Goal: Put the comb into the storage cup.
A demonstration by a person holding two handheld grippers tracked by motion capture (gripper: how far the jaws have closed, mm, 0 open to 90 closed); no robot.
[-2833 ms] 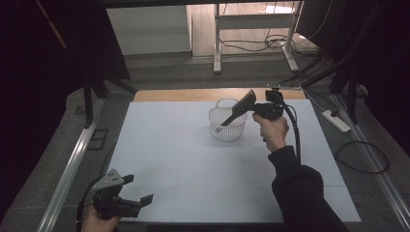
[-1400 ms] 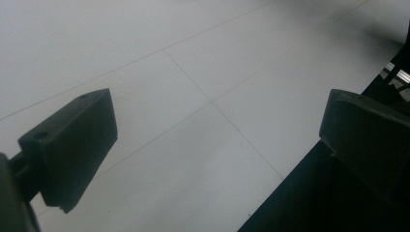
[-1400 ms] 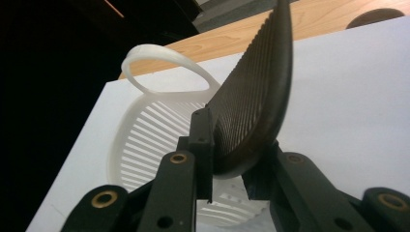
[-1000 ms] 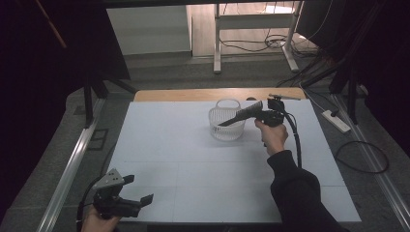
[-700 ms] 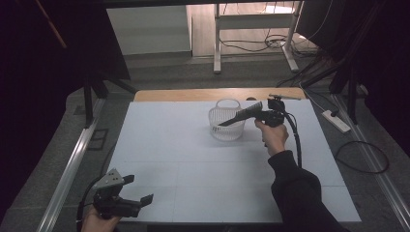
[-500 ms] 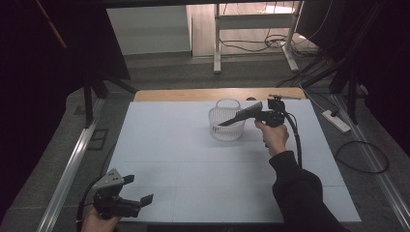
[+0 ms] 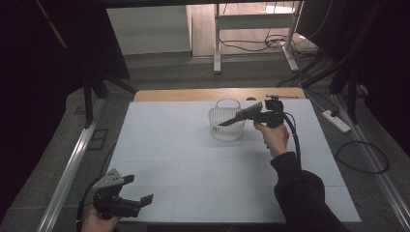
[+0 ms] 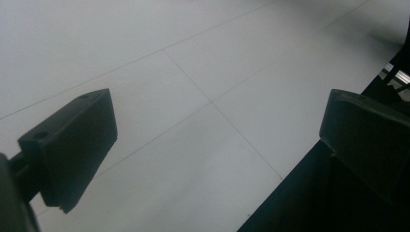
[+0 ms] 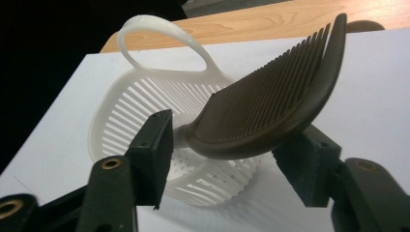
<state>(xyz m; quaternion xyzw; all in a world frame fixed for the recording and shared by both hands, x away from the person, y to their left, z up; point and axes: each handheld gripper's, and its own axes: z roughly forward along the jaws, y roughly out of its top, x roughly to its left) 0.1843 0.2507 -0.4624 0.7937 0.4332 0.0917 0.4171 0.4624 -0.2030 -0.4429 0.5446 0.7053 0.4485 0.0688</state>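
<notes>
Since the earlier frame my right gripper [image 7: 241,116] lowered the comb [image 9: 270,111] over the basket [image 7: 226,126]; jaws have just been opening, comb apparently loose between them, long axis toward frame left. Left gripper [image 7: 138,195] gapes, empty.

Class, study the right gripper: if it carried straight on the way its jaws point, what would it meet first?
Probably the white basket: the right gripper points at it, its jaws just opening, the dark comb between them over the rim.

Dark comb [image 9: 275,106] between just-opened jaws, over white basket [image 9: 145,121], white table [image 9: 377,96]
</notes>
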